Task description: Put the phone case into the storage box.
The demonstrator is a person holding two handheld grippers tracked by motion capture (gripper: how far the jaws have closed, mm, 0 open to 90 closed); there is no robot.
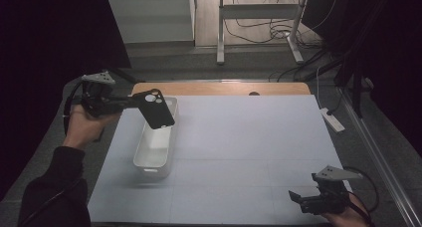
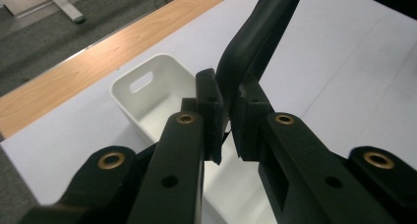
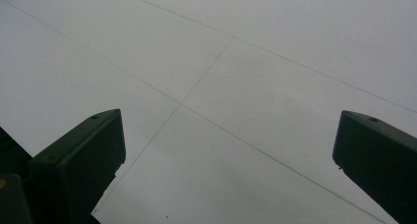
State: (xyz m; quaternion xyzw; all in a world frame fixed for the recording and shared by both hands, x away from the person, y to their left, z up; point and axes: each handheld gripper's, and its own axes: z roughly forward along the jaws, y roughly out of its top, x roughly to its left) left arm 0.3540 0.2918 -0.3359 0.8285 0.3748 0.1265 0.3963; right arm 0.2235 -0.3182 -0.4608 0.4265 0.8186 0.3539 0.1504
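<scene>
A black phone case (image 1: 158,109) with a round camera cut-out hangs over the far end of a white rectangular bin (image 1: 149,165). My left gripper (image 1: 133,100) is shut on the case's edge, held by a hand at the table's left side. In the left gripper view the pads (image 2: 215,113) pinch the case (image 2: 255,35), with the bin (image 2: 147,94) below. My right gripper (image 1: 297,198) rests near the front right corner, and its jaws stand wide apart over bare mat (image 3: 221,86) with nothing between them.
A pale mat (image 1: 249,147) covers the table, with a wooden strip (image 1: 224,89) along its far edge. Desk legs and cables (image 1: 271,33) lie on the floor beyond. A white power strip (image 1: 332,120) sits off the right edge.
</scene>
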